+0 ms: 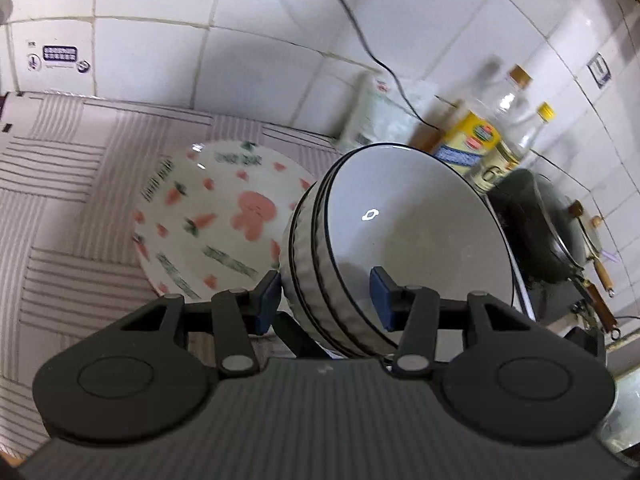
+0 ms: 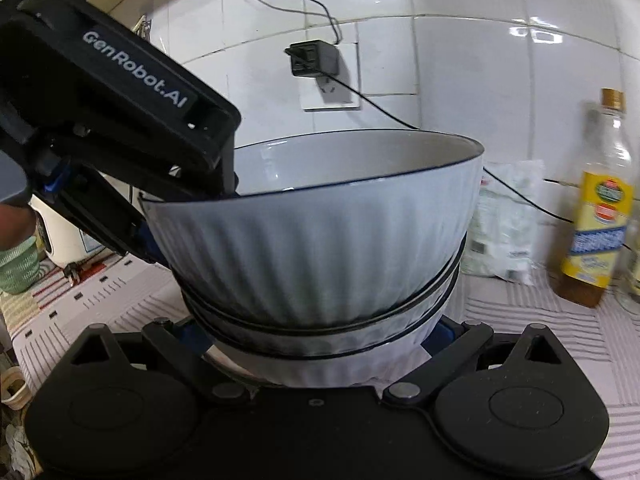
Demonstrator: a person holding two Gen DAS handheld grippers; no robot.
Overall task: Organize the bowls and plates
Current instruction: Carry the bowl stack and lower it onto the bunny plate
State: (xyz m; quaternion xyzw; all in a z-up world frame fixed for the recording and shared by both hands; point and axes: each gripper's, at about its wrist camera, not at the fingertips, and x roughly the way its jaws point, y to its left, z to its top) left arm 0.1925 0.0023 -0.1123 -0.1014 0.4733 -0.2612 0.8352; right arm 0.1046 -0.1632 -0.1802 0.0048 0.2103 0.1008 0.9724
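Observation:
A stack of three grey ribbed bowls with dark rims stands tilted in the left wrist view, and fills the middle of the right wrist view. My left gripper straddles the rim of the stack, one pad outside and one inside; it also shows in the right wrist view at the top bowl's left rim. My right gripper is spread around the base of the bottom bowl. A white plate with pink rabbit and carrot prints lies on the cloth left of the stack.
A striped cloth covers the counter. Oil bottles and a white bag stand at the tiled wall. A dark wok sits on the right. A black cable hangs from a wall socket.

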